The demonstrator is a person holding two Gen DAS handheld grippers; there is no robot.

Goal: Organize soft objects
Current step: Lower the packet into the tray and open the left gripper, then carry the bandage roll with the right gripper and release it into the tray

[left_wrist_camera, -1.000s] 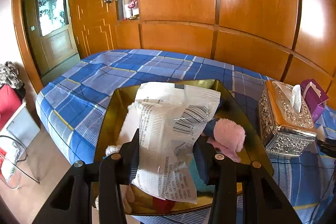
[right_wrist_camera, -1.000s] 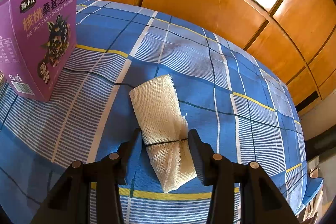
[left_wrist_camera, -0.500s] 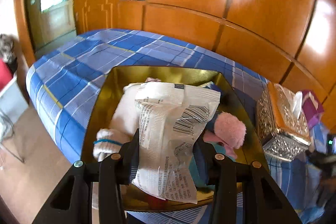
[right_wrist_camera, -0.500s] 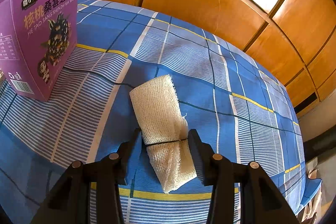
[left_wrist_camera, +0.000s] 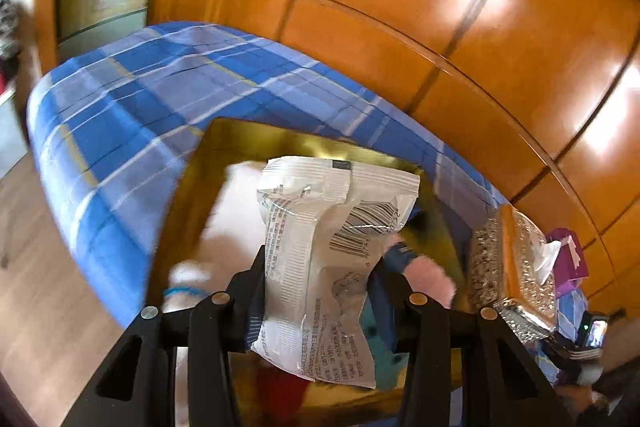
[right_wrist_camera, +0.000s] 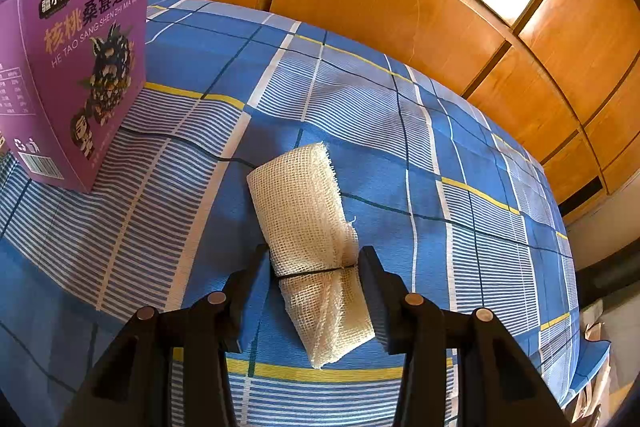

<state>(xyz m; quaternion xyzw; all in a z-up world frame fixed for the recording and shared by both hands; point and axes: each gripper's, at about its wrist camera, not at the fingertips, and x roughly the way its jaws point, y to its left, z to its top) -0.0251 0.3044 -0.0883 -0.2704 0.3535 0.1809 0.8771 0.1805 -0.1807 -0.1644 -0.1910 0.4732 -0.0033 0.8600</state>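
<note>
Over the bed [left_wrist_camera: 132, 99], the packet now hangs above the gold tray [left_wrist_camera: 248, 143].
Left gripper [left_wrist_camera: 316, 267] has swung in, gripping the packet [left_wrist_camera: 332, 227]; right gripper [right_wrist_camera: 314, 267] probably clamps the gauze roll [right_wrist_camera: 304, 211].

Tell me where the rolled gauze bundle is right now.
In the right wrist view the gauze bundle lies on the blue plaid cloth, between the right hand-held gripper's fingers, right of the purple box.
</note>
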